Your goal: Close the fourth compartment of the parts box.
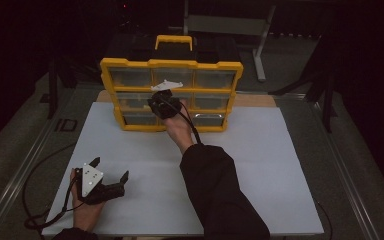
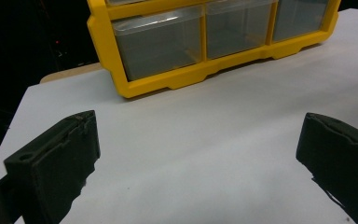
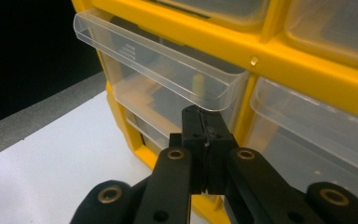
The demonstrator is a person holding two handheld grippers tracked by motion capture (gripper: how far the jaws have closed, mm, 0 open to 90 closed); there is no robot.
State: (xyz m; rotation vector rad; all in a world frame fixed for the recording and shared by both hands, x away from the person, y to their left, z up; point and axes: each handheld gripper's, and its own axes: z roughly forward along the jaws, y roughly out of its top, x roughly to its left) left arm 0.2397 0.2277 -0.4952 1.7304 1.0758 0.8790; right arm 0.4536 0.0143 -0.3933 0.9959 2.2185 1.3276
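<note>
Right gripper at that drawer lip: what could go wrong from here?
1. The right gripper is shut, jaws just under the clear drawer's lip; it isn't clearly gripping, so a pull may slip off.
2. The yellow organizer stands upright and unbraced; the left gripper rests open on the white table, so a hard tug might tip or drag it.

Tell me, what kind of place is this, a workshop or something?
Probably a lab bench set up for recording handling tasks rather than a working shop: a white table in a dark room, one yellow parts organizer with clear drawers, and a person holding a cabled left gripper and right gripper.
</note>
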